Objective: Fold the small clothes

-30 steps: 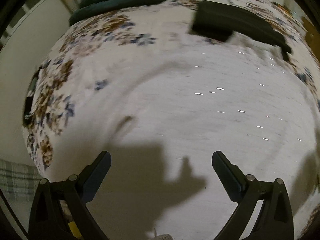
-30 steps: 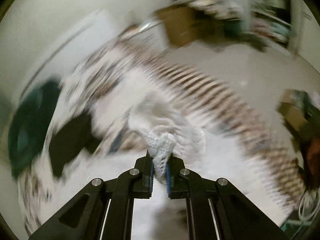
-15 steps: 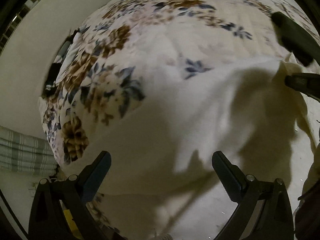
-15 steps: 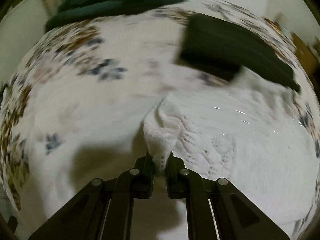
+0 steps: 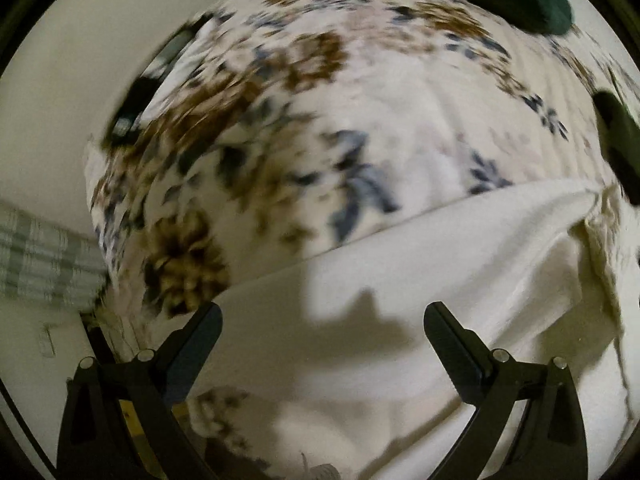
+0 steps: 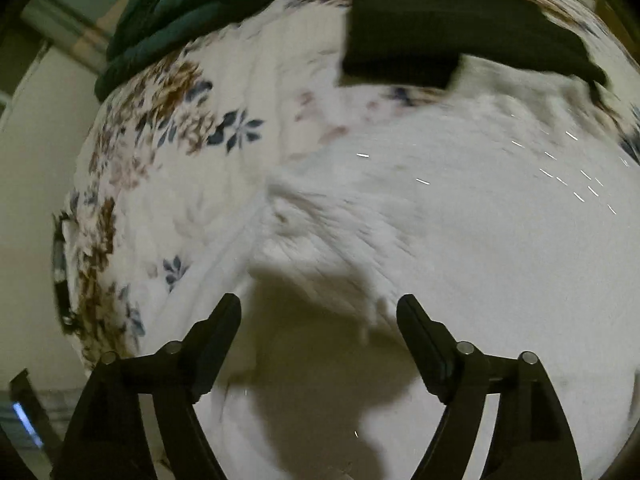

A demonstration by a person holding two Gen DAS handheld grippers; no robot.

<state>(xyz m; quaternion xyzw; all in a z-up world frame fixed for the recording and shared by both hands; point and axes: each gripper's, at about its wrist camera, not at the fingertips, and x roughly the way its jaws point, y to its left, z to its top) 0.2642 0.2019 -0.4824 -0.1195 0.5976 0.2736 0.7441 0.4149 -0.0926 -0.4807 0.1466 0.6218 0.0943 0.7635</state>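
A white knitted garment point(image 6: 460, 240) lies spread on a floral bedspread point(image 6: 168, 152). Its near corner, with a lacy edge, rests just ahead of my right gripper point(image 6: 319, 312), whose jaws are opening and hold nothing. In the left wrist view the same white garment point(image 5: 400, 300) fills the lower right, with a folded edge running up to the right. My left gripper point(image 5: 322, 322) stands open above the cloth, nothing between its fingers.
A folded black garment point(image 6: 440, 40) lies at the far side of the bed, and a dark green blanket point(image 6: 192, 12) sits at its head. The bed's left edge drops to a pale floor point(image 5: 52, 120), with a checked cloth point(image 5: 40, 256) beside it.
My right gripper has let go of the garment's lacy corner and its fingers now stand wide apart. The left gripper has slid across the bed over the garment's edge, still open.
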